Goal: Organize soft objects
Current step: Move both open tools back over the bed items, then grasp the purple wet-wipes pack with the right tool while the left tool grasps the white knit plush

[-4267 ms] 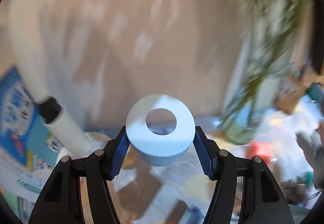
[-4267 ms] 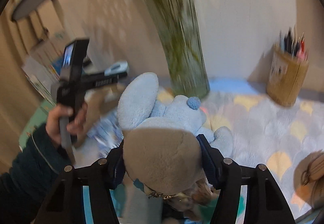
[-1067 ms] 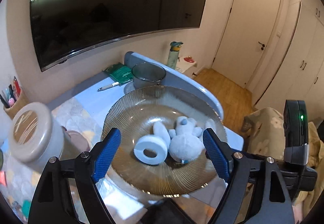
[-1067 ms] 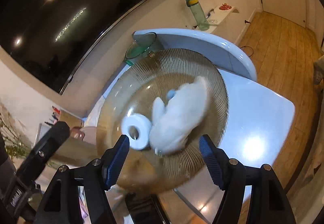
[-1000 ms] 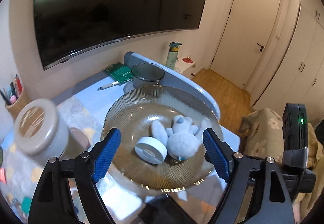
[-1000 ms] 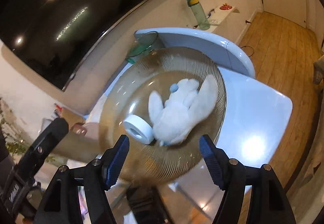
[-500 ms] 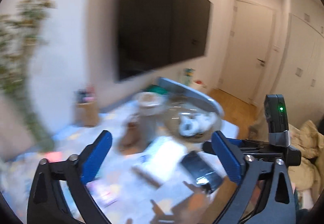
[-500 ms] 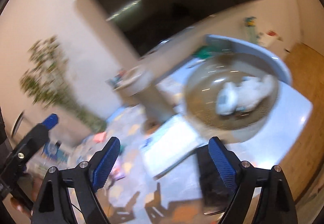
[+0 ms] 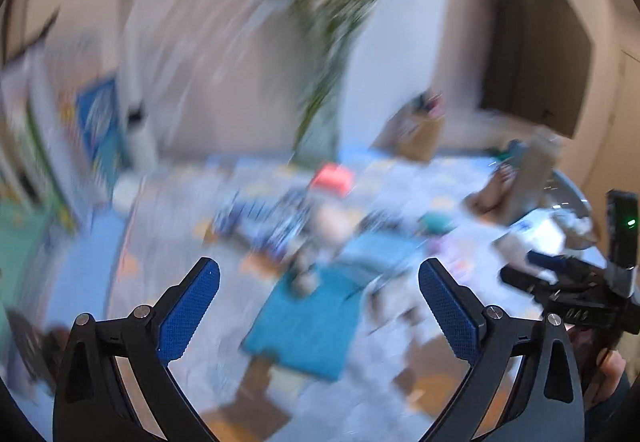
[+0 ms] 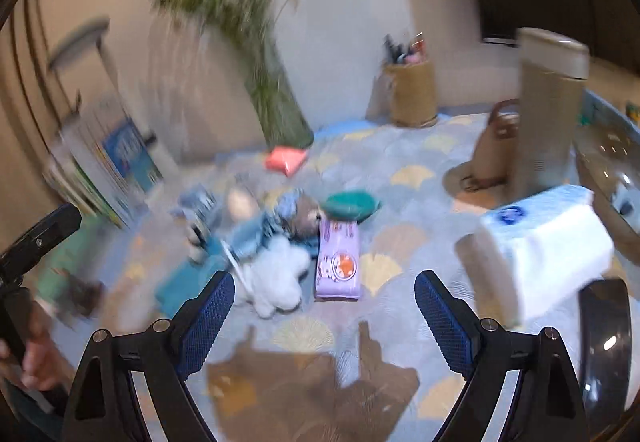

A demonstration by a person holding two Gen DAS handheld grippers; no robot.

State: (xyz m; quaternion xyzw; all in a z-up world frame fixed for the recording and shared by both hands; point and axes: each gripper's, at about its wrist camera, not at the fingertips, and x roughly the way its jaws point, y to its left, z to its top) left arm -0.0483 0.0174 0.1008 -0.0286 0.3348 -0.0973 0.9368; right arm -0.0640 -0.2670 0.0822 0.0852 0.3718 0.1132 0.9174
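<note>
Both views are motion-blurred. My right gripper (image 10: 320, 316) is open and empty above the patterned tablecloth (image 10: 400, 178). Ahead of it lie a white plush toy (image 10: 276, 274), a purple tissue pack (image 10: 338, 260), a grey-brown plush (image 10: 306, 216), a green pouch (image 10: 350, 204) and a pink pack (image 10: 286, 158). My left gripper (image 9: 319, 316) is open and empty above a blue cloth (image 9: 308, 322). The pink pack (image 9: 334, 178) shows blurred beyond it. The glass bowl's rim (image 10: 600, 162) is at the far right.
A white tissue box (image 10: 548, 242) lies at the right beside a tall beige canister (image 10: 548, 110) and a brown bag (image 10: 496, 150). A vase of greenery (image 10: 276, 102), a pencil holder (image 10: 410, 90) and stacked books (image 10: 108, 162) stand at the back. A dark phone (image 10: 604, 342) lies near right.
Both grippers have swung left, away from the glass bowl holding the tape roll and blue plush, toward the cluttered tablecloth. Both stay open and empty.
</note>
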